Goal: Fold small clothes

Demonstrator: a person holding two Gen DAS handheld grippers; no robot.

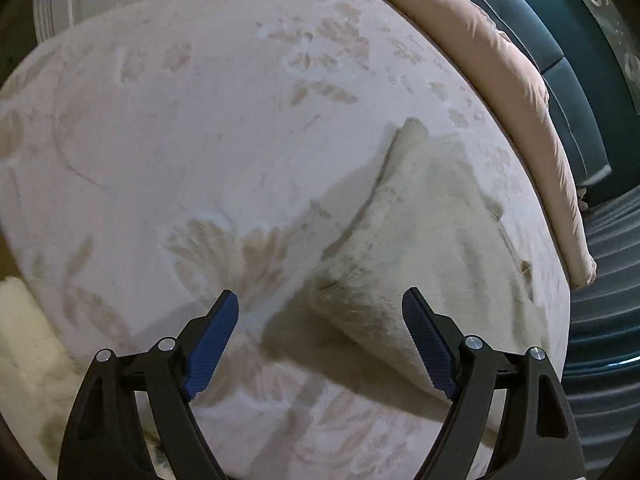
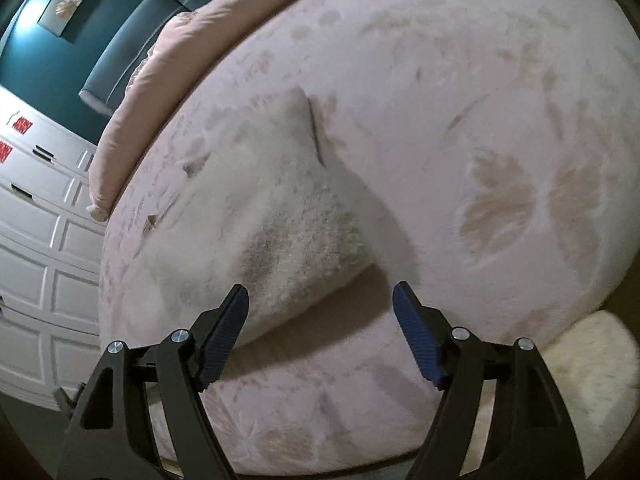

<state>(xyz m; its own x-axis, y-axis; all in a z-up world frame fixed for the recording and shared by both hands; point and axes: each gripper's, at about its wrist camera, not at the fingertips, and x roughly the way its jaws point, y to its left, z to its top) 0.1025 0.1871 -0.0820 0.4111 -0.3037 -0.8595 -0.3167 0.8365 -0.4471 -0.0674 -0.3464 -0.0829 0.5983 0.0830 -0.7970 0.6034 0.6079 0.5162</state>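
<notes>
Folded cream fleece garment (image 1: 432, 240) lying flat on pale pink leaf-patterned bedspread (image 1: 200, 120), toward the side by the rolled pink quilt (image 1: 500, 64)

Fuzzy, rumpled, near edge rounded over in a fold, grey shading in the pile; touched by neither gripper. Left gripper (image 1: 320, 308) hovering just above it, jaws spread wide, nothing between the blue pads (image 1: 212, 344). Right gripper (image 2: 320, 300) likewise released, jaws apart and empty, above the near corner of the same garment (image 2: 280, 220). Beyond the quilt, teal headboard (image 1: 540, 40); white panelled drawers (image 2: 36, 240) to one side; fluffy cream rug (image 2: 592, 364) below the bed edge
</notes>
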